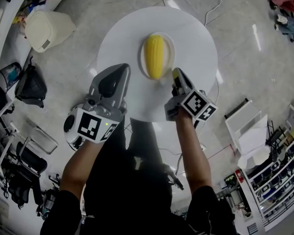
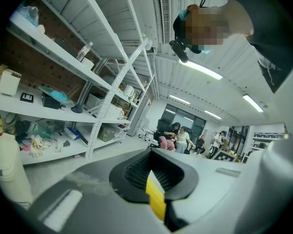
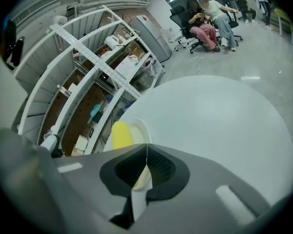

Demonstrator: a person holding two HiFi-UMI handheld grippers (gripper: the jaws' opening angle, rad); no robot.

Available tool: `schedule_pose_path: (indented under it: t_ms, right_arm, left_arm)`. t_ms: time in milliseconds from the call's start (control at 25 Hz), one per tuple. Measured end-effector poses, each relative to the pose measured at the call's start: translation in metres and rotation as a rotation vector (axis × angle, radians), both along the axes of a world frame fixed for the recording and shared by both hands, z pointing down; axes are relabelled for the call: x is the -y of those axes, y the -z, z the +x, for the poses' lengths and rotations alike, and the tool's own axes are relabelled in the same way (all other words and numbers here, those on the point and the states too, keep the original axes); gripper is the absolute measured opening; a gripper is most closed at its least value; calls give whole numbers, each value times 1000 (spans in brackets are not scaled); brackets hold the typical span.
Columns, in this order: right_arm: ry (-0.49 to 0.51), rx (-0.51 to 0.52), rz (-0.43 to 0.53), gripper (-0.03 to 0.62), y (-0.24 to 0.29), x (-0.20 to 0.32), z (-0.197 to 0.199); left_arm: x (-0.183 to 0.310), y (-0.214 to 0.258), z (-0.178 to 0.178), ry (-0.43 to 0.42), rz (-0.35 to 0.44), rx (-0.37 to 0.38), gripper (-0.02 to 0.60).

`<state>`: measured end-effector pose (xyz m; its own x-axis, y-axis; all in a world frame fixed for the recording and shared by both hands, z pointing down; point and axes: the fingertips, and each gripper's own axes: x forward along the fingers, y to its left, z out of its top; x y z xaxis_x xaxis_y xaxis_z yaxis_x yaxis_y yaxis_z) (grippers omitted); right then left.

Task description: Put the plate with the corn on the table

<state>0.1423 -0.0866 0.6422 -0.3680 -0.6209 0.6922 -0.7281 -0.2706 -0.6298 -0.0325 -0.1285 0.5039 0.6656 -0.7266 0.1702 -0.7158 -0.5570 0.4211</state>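
A yellow corn cob [image 1: 155, 55] lies on a small white plate [image 1: 143, 65] in the middle of the round white table [image 1: 196, 43]. My right gripper [image 1: 176, 74] reaches the plate's near right edge, and its jaws are shut on the rim. In the right gripper view the plate [image 3: 137, 126] runs into the closed right gripper [image 3: 146, 147], with the corn [image 3: 119, 133] just left of it. My left gripper [image 1: 121, 70] hovers over the table's left edge, apart from the plate. It points upward, and the left gripper [image 2: 151, 172] is shut with nothing in it.
A white bin [image 1: 46, 28] and a black bag [image 1: 32, 82] sit on the floor left of the table. White shelf boards [image 1: 247, 126] stand at the right. Metal shelving [image 3: 88, 72] lines the wall, and people sit on chairs [image 3: 205, 18] far off.
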Motion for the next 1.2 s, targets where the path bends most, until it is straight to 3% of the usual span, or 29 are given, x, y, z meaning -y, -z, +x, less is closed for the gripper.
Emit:
schedule_pose_path:
  t_ms: [600,1200]
  right_arm:
    - [65,-34,81,9,61,-5,-23]
    - [103,-114,240,9,151,1,-34]
  left_arm:
    - [-9,49,4,15,45,1,0]
    - [-18,106,6,51,67,11,0]
